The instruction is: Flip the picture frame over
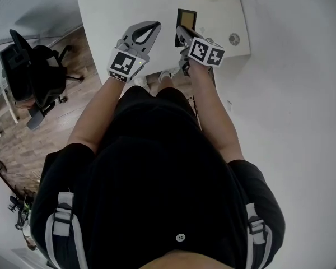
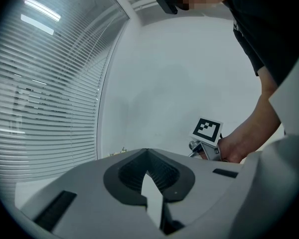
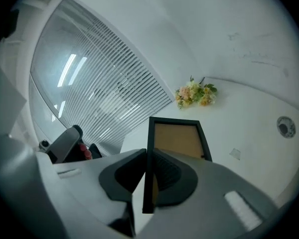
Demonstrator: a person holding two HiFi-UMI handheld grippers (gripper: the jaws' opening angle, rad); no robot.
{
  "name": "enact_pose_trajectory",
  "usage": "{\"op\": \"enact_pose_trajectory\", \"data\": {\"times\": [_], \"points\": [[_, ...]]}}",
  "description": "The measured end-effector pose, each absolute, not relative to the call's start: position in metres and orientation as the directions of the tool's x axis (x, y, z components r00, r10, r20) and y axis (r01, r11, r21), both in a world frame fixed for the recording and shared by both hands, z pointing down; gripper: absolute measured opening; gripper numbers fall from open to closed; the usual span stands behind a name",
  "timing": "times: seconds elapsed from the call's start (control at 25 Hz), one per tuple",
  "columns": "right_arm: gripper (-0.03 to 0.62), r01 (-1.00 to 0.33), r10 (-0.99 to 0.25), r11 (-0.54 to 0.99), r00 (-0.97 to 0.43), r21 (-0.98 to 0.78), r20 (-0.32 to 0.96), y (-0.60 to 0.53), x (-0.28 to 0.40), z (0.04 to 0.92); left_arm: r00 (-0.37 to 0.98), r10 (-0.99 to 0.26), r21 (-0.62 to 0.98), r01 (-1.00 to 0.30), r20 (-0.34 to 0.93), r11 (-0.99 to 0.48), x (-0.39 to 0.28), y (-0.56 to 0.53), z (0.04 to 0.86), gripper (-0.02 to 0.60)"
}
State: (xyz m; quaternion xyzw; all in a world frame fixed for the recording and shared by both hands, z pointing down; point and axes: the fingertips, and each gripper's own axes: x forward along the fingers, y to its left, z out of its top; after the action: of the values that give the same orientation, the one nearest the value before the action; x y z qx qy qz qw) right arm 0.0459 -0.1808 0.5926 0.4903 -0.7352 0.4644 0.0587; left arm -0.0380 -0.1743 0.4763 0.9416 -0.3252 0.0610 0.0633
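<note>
The picture frame is black with a brown board showing inside its border. It is over the white table, and I cannot tell whether its far side still rests there. My right gripper is shut on the frame's near edge; in the right gripper view that black edge runs straight between the jaws of the right gripper. My left gripper hovers just left of the frame, apart from it, shut with nothing in it. In the left gripper view, the left gripper points past the right one's marker cube.
A small bunch of flowers lies at the table's far end, and a round cable grommet sits at its right. A black office chair stands on the wood floor to the left. Window blinds are beyond the table.
</note>
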Motion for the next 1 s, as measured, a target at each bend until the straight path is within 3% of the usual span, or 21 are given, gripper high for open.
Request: {"op": "enact_pose_trajectory", "data": {"times": [0.56, 1.0], "points": [[0.051, -0.422, -0.584, 0.054, -0.749, -0.905, 0.314, -0.172, 0.031, 0.595, 0.765, -0.618, 0.107, -0.640, 0.183, -0.761, -0.039, -0.173, 0.499, 0.007], [0.051, -0.177, -0.530, 0.014, -0.836, -0.984, 0.142, -0.169, 0.026, 0.605, 0.747, -0.631, 0.122, -0.660, 0.207, -0.741, -0.040, -0.174, 0.512, 0.007]]}}
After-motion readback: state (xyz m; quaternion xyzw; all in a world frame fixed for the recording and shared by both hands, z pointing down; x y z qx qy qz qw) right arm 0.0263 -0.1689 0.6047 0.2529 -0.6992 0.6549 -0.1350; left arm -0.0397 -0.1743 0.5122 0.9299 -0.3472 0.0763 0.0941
